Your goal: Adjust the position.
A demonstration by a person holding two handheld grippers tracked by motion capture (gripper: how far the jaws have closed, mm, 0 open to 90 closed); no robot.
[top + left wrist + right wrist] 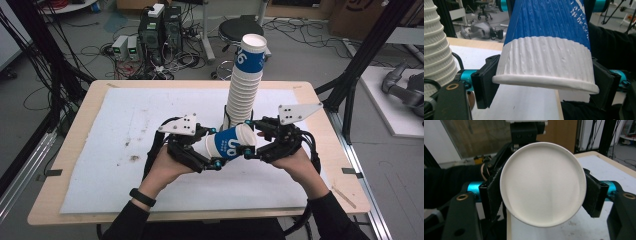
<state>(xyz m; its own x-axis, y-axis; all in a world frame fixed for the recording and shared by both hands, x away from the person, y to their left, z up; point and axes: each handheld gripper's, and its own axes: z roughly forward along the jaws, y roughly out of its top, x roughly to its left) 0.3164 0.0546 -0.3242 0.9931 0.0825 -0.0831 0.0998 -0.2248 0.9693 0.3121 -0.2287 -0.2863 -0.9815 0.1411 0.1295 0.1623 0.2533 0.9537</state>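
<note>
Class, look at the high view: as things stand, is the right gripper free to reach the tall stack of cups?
Probably not yet: the right gripper is shut on the blue cup, shared with the left gripper. The stack stands close behind.

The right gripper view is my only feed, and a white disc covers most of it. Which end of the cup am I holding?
Observer: The base. The paper cup is held sideways, and its rolled rim points at the left gripper.
Operator: Does the left one have a grip on it?
Observer: Yes. Its fingers press on both sides of the white ribbed band, right at the rim.
</note>
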